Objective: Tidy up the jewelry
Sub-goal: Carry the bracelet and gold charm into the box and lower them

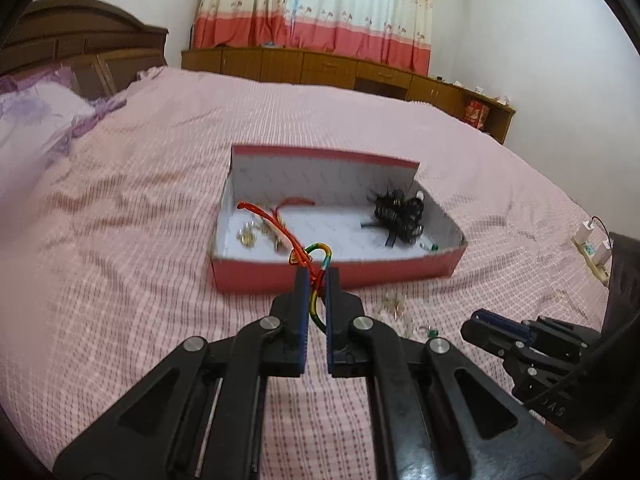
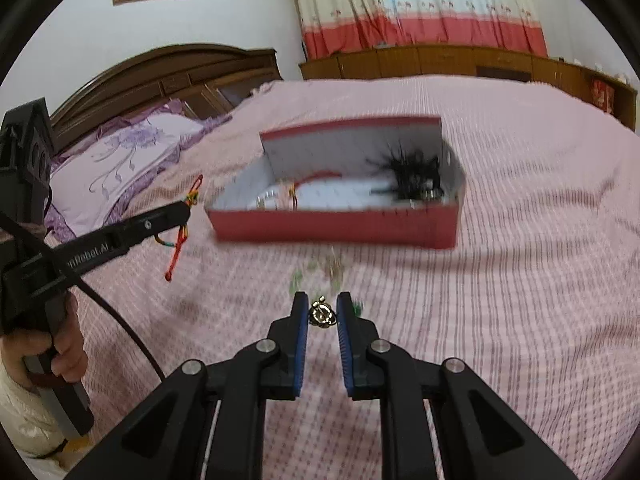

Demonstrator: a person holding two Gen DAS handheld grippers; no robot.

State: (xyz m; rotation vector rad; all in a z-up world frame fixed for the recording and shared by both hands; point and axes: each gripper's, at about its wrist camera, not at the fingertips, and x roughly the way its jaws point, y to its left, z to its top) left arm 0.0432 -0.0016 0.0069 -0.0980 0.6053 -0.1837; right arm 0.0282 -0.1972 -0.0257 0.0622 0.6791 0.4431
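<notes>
The left gripper (image 1: 316, 280) has its jaws closed on a multicoloured braided cord bracelet (image 1: 316, 270). The cord runs between the blue pads, and its red tail ends hang free below the gripper in the right wrist view. This gripper is held clear of the bed (image 1: 140, 208), on the near side of the red box (image 1: 332, 276).

The right gripper (image 2: 321, 308) has its jaws closed on a small gold-toned ornament (image 2: 321, 315), pinched near the fingertips. The ornament is off the bedspread.

The red box sits open on the pink checked bedspread, with its lid flap standing upright at the far side. Its white interior holds:
- a red cord (image 1: 276, 222) and several small gold-toned pieces (image 1: 250, 236) at the left end;
- a cluster of black hair accessories (image 1: 400, 210) at the right end.

Several small clear and green pieces (image 2: 324, 270) lie loose on the bedspread between the box and the right gripper; blur prevents closer identification.

A hand (image 2: 66, 348) grips the handle of the left gripper at the left edge of the right wrist view.
</notes>
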